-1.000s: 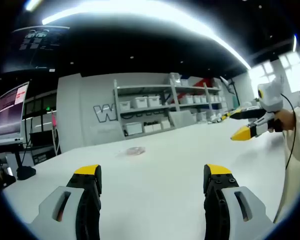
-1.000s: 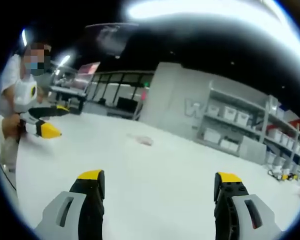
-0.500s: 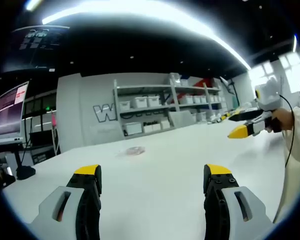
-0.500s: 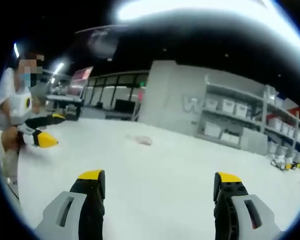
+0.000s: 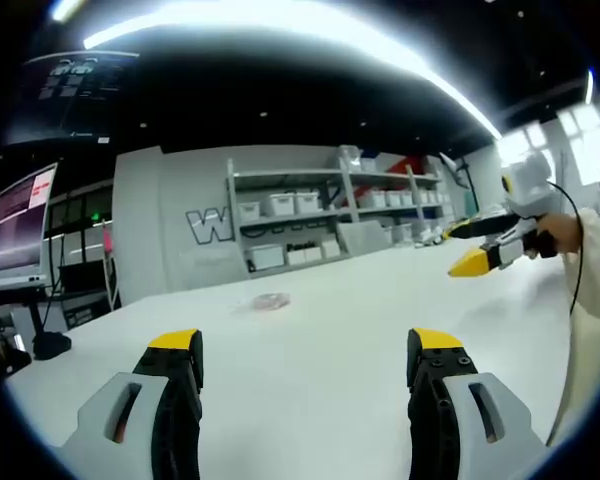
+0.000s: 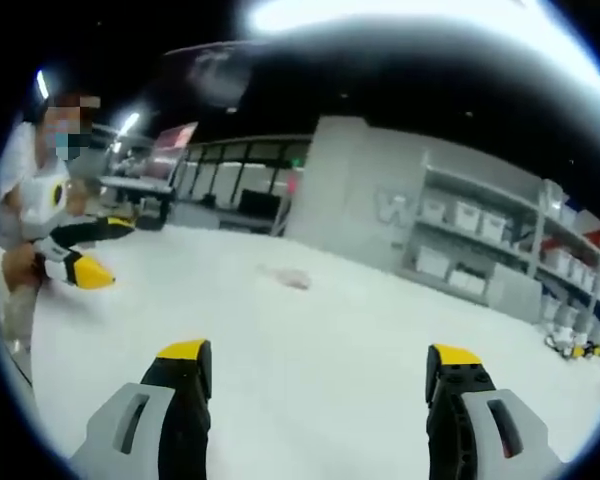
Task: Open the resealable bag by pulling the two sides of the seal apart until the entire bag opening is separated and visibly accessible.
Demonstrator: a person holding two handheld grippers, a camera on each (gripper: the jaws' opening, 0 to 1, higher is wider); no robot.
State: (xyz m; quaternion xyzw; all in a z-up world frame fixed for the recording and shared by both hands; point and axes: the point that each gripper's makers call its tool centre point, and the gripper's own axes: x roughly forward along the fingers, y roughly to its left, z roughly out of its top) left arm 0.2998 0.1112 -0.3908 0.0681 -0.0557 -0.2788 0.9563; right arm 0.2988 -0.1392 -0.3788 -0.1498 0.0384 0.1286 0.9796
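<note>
A small clear resealable bag (image 5: 271, 301) with something pinkish inside lies flat on the white table (image 5: 310, 350), well beyond my jaws. In the right gripper view the same bag (image 6: 290, 279) is a pale pink blur far ahead. My left gripper (image 5: 305, 352) is open above the near table with nothing between its yellow-tipped jaws. My right gripper (image 6: 318, 360) is open too and holds nothing. The right gripper (image 5: 483, 245) comes in at the right of the left gripper view, held in a person's hand. The left gripper (image 6: 80, 252) appears at the left of the right gripper view.
Grey shelving (image 5: 320, 225) with white bins stands against the wall behind the table. A monitor (image 5: 20, 220) and cables sit at the far left. A person in white (image 6: 30, 210) stands at the table's left edge in the right gripper view.
The right gripper has lifted a little and its view has swung slightly. The left gripper view is steady. The bag has not moved.
</note>
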